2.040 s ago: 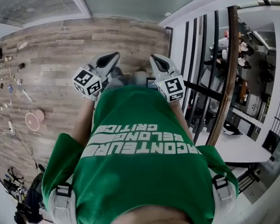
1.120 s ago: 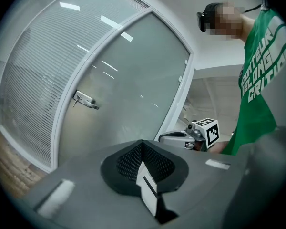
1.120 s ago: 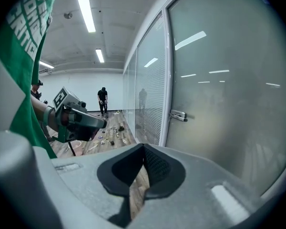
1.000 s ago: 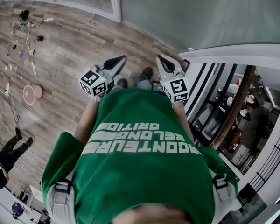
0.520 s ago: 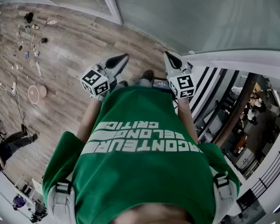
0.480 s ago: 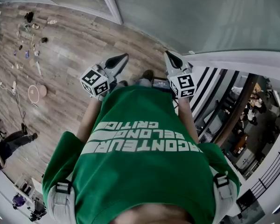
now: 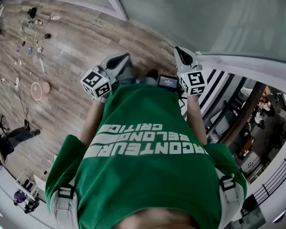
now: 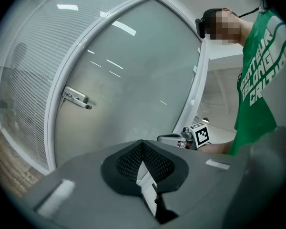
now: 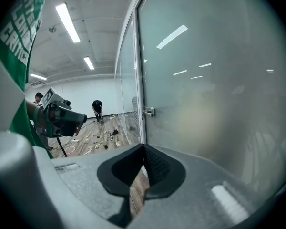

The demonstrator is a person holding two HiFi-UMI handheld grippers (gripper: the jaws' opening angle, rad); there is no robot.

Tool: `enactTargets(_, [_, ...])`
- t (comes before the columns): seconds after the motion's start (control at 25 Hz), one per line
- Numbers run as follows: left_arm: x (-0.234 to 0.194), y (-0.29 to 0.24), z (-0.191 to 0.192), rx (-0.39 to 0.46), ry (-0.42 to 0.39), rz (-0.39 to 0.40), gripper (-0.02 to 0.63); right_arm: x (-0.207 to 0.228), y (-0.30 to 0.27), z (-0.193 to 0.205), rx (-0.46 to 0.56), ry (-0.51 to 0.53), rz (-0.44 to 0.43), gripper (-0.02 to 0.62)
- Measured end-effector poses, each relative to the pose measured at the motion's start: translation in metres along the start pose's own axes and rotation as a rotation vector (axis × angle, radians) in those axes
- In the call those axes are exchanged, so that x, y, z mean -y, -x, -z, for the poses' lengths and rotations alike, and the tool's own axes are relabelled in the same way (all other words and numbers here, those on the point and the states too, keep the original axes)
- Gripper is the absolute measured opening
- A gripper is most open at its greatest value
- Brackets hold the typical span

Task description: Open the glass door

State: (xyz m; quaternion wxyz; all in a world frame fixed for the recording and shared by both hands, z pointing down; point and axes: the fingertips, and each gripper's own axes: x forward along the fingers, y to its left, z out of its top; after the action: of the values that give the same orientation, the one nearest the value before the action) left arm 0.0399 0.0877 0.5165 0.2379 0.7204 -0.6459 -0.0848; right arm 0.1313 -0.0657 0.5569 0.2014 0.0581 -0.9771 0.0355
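A frosted glass door (image 7: 190, 18) in a white frame stands ahead of me. Its metal lever handle (image 8: 76, 98) is far off to the left in the left gripper view. In the right gripper view the handle (image 9: 149, 111) sits small beside the frame post, with the glass pane (image 9: 214, 80) close on the right. My left gripper (image 7: 124, 57) hangs shut and empty over the wooden floor. My right gripper (image 7: 179, 50) is also shut and empty, its tips near the foot of the glass. Neither touches the door or the handle.
Several small items and a pink disc (image 7: 38, 88) lie scattered on the wooden floor at left. Another person (image 7: 9, 140) stands at the left edge. A dark striped partition (image 7: 219, 94) is on my right. A glass panel with blinds (image 8: 24, 80) adjoins the door.
The view has swung from the striped partition toward the frosted glass door. My right gripper has moved forward and to the right, nearer the glass. The left gripper has hardly shifted.
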Motion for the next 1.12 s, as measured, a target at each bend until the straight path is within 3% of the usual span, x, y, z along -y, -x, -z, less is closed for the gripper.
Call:
enactTargets(0.16, [-0.025, -0.002, -0.004, 0.017, 0.012, 0.003, 0.012, -0.006, -0.02, -0.002, -0.008, 0.019, -0.007, -0.008])
enactTargets(0.36, [-0.063, -0.035, -0.016, 0.019, 0.01, 0.07, 0.014, 0.006, -0.06, -0.017, -0.013, 0.033, 0.026, -0.008])
enactTargets(0.68, [-0.119, -0.063, -0.089, 0.047, -0.037, 0.168, 0.012, 0.017, -0.132, -0.086, -0.007, 0.075, 0.049, -0.008])
enactTargets(0.84, [-0.156, -0.057, -0.117, 0.066, -0.044, 0.142, 0.014, 0.008, -0.175, -0.113, -0.029, 0.126, 0.005, -0.008])
enactTargets(1.12, [-0.198, -0.058, -0.132, 0.062, -0.056, 0.084, 0.012, 0.008, -0.217, -0.134, -0.039, 0.184, -0.053, -0.008])
